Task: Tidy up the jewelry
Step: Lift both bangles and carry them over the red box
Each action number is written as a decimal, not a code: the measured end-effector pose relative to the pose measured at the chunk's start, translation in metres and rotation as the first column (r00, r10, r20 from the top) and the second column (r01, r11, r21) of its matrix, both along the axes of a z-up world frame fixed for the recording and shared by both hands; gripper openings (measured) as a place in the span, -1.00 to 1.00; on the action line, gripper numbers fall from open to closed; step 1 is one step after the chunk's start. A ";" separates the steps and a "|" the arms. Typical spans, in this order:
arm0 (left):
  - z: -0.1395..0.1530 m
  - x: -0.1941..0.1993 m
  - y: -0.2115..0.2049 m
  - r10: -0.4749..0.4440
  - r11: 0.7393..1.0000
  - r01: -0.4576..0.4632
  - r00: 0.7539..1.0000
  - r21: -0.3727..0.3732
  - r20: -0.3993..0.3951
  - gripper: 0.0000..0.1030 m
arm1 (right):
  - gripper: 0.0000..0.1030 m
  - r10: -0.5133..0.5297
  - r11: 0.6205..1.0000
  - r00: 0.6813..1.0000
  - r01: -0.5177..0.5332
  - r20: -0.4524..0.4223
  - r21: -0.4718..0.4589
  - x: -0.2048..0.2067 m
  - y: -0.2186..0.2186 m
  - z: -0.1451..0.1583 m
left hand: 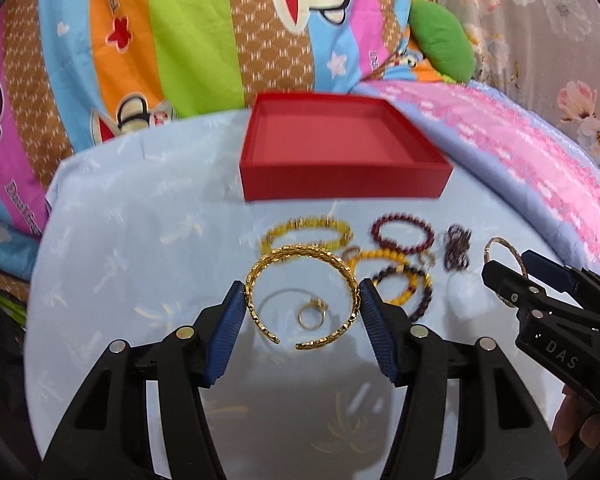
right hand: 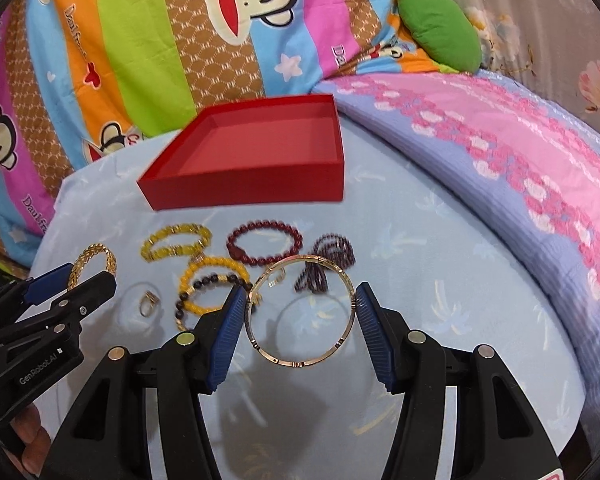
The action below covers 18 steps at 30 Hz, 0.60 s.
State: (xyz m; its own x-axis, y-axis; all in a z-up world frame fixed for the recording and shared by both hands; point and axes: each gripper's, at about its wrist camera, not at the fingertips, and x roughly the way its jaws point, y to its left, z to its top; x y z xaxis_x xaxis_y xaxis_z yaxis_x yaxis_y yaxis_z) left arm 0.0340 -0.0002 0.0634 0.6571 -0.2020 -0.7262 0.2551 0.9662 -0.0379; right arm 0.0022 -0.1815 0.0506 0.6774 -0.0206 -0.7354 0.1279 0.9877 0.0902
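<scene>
Blue-padded left claw (left hand: 302,310) clamps the gold cuff bangle (left hand: 300,296) and right claw (right hand: 302,312) clamps the thin rose-gold bangle (right hand: 300,316), both lifted off the bed's blue cloth (left hand: 140,240), while the red box (left hand: 340,152) behind sits empty and bead bracelets (right hand: 228,276) and a ring (left hand: 311,316) remain.

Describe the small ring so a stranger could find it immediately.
Start at the red box on the pale blue cloth; bracelets lie scattered in front of it. The small ring lies nearest the camera, framed by the open gold cuff: far smaller than any bracelet.
</scene>
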 end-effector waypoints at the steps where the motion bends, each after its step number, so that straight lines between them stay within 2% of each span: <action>1: 0.006 0.002 -0.001 -0.001 1.000 0.001 1.000 0.001 0.011 0.07 | 0.06 0.006 1.000 1.000 -0.006 0.011 -0.004 0.002 0.001 0.006; 8: 0.040 0.039 -0.007 -0.016 1.000 0.017 0.998 -0.018 0.057 0.07 | 0.06 0.039 0.999 0.997 -0.040 0.064 0.012 0.041 -0.002 0.046; 12: 0.056 0.079 -0.013 -0.008 1.000 0.010 0.996 -0.014 0.092 0.07 | 0.06 0.045 0.999 0.997 -0.047 0.069 0.025 0.081 -0.007 0.057; 18: 0.058 0.151 -0.026 -0.005 1.000 0.006 0.995 -0.018 0.096 0.07 | 0.06 0.059 0.998 0.996 -0.059 0.064 0.002 0.159 -0.010 0.059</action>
